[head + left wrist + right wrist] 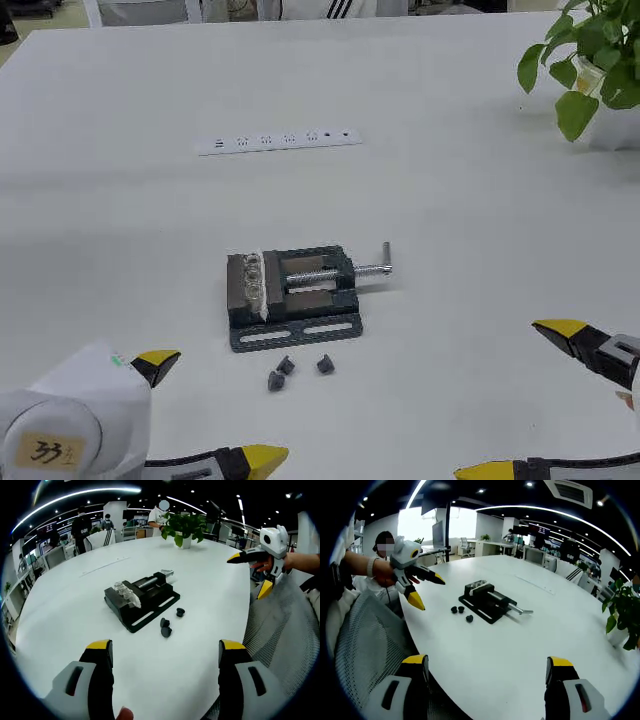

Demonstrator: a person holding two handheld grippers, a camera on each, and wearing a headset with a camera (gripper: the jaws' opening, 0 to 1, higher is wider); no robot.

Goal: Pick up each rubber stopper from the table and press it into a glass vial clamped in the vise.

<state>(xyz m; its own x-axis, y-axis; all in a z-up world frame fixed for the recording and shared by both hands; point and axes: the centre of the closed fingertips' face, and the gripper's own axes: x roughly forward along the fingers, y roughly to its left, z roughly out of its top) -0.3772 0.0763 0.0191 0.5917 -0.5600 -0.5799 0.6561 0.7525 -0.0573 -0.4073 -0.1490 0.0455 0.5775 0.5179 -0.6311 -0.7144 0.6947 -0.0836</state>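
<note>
Wide apart and empty, left claw (pixel 210 410) and right claw (pixel 522 400) hover; a clumsy pinch could flick stoppers (pixel 285 370) off the worktop's (pixel 450 200) near edge.

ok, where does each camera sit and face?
Head view: above, looking down at white table, black metal vise; left gripper, right gripper at bottom.
Left gripper view: on left gripper, facing vise; right gripper, hand at right.
Right gripper view: on right gripper, facing vise; left gripper, hand at left.
All share vise, three grey rubber stoppers.
</note>
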